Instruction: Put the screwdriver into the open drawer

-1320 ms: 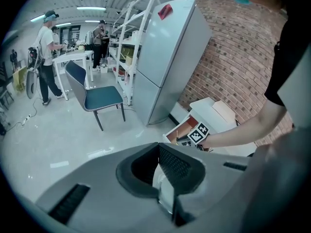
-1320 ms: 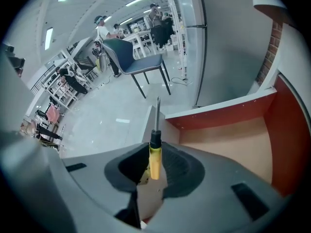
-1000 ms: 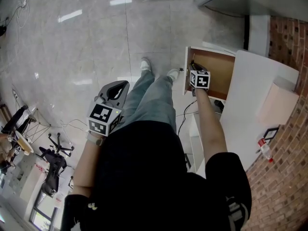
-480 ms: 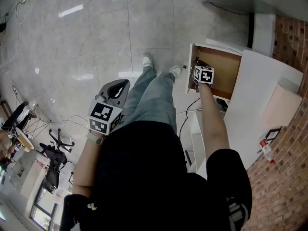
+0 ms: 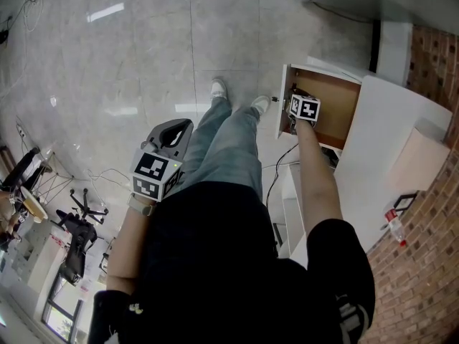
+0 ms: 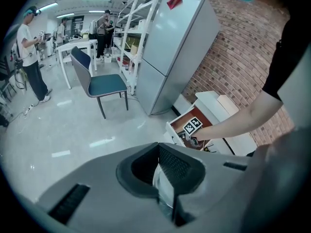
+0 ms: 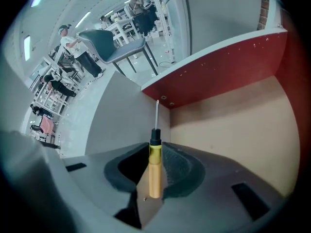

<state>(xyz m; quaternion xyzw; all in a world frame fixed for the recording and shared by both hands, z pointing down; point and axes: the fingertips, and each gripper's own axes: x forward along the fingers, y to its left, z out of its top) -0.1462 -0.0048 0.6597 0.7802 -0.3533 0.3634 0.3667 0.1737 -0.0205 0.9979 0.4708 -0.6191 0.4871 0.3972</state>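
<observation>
- The right gripper [image 7: 156, 152] clamped the yellow-handled, thin-shafted screwdriver [image 7: 155, 171] over the open wooden drawer [image 7: 233, 130].
- Lowering it close to the drawer floor before release seemed best.
- The left gripper [image 6: 163, 176] hung closed and empty.

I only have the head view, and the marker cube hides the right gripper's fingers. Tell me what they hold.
Observer: The right gripper has its fingers shut on the yellow handle of a screwdriver.
Operator: Give me its direction.
Observer: The shaft sticks out ahead of the fingers, and the tip is aimed at an inside corner of the drawer, under the red wall. I cannot tell whether it touches.
Operator: Report the left gripper.
Observer: The left gripper has its fingers together, and I see nothing held between them.
</observation>
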